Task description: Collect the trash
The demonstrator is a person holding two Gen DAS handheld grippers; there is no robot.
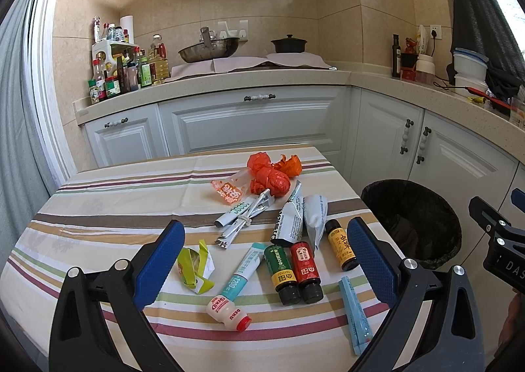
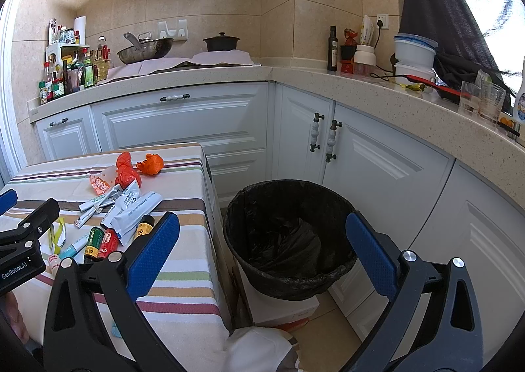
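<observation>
Trash lies scattered on a striped tablecloth [image 1: 108, 207]: crumpled orange wrappers [image 1: 272, 175], white sachets [image 1: 297, 219], a yellow-green wrapper [image 1: 193, 265], a teal tube [image 1: 244, 270], three small dark bottles with green [image 1: 282, 270], red [image 1: 305, 272] and yellow [image 1: 341, 244] labels, a small white yogurt bottle [image 1: 228, 313] and a light blue stick pack [image 1: 356, 316]. My left gripper [image 1: 265, 263] hovers open over the bottles, holding nothing. My right gripper [image 2: 262, 257] is open and empty above the black-lined trash bin [image 2: 288, 234], which stands on the floor right of the table [image 2: 183, 257].
White kitchen cabinets [image 2: 183, 122] and an L-shaped counter [image 2: 328, 76] stand behind the table and bin. The counter carries condiment bottles [image 1: 124, 73], a wok [image 1: 210, 48], a black pot [image 1: 288, 43], containers and glasses [image 2: 482, 102]. A white box [image 2: 282, 306] sits under the bin.
</observation>
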